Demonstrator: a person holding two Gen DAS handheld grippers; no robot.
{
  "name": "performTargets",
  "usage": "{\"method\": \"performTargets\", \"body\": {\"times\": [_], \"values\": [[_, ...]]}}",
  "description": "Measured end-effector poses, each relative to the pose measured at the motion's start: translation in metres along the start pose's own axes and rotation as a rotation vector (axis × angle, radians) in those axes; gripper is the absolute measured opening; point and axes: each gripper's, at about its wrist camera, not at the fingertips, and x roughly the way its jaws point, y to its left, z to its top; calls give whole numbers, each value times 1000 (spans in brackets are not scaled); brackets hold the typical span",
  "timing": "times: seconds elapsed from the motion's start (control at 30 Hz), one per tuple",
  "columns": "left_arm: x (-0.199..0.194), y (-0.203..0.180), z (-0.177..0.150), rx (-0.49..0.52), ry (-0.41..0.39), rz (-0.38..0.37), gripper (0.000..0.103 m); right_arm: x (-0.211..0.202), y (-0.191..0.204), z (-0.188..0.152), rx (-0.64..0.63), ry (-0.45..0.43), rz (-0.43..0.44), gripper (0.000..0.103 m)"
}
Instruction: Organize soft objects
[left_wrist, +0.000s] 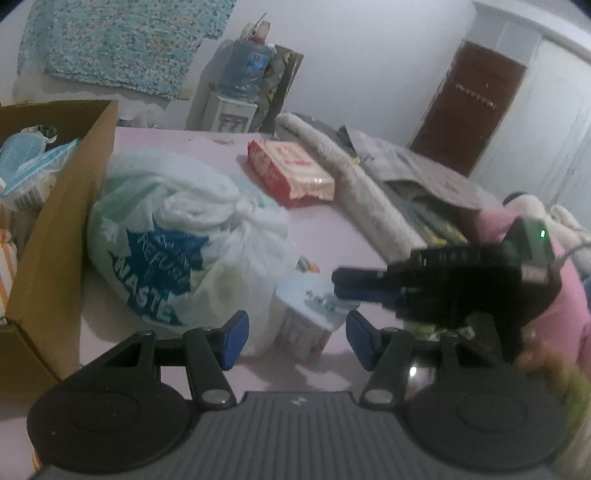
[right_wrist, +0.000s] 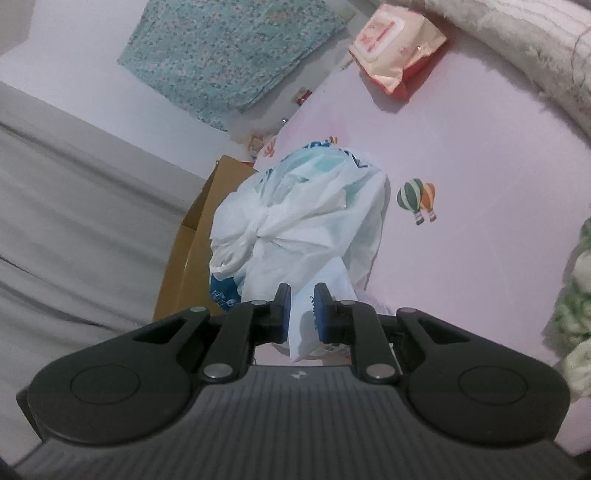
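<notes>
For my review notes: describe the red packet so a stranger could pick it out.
On the pink sheet, past the knotted white plastic bag, lies the red packet beside the rolled grey blanket. It alone is flat, rectangular and red with a pale label.

The left gripper (left_wrist: 295, 339) hangs tilted downward, its two blue-padded fingers (left_wrist: 234, 338) standing well apart with nothing pressed between them. The right gripper (right_wrist: 302, 314) is rolled to one side and closed, its blue pads (right_wrist: 320, 314) pinching a fold of thin white plastic. In the left wrist view the right gripper (left_wrist: 345, 284) reaches in from the right, blurred, dark body angled across the frame, a pink sleeve (left_wrist: 565, 295) behind it.
</notes>
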Motion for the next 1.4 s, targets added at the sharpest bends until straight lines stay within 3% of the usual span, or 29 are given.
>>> {"method": "performTargets", "body": {"times": [0.17, 0.23, 0.33, 0.6, 0.67, 0.73, 0.87, 1.13, 1.27, 1.4], "values": [[6, 1, -1, -4, 25, -30, 59, -7, -2, 7, 46, -42, 13, 21], [12, -2, 0, 3, 29, -41, 59, -13, -1, 11, 30, -67, -11, 34], [29, -12, -1, 60, 54, -37, 59, -13, -2, 16, 16, -77, -56, 45], [71, -47, -10, 303, 85, 121, 59, 29, -14, 20, 1, 57, -107, 46], [78, -49, -11, 321, 86, 146, 54, 34, -13, 19, -10, 76, -98, 45], [82, -47, -9, 311, 90, 140, 51, 38, -11, 18, -18, 91, -86, 34], [85, -46, -8, 293, 86, 130, 47, 37, -4, 15, -60, 85, -95, 32], [56, -55, -2, 274, 48, 97, 47, 10, 22, 10, -75, 63, -77, 30], [20, -60, 12, 269, -23, 102, 47, -6, 66, 12, -153, 45, -37, 30], [-32, -50, 30, 258, -124, 166, 47, 1, 122, 16, -256, 59, 55, 30]]}}
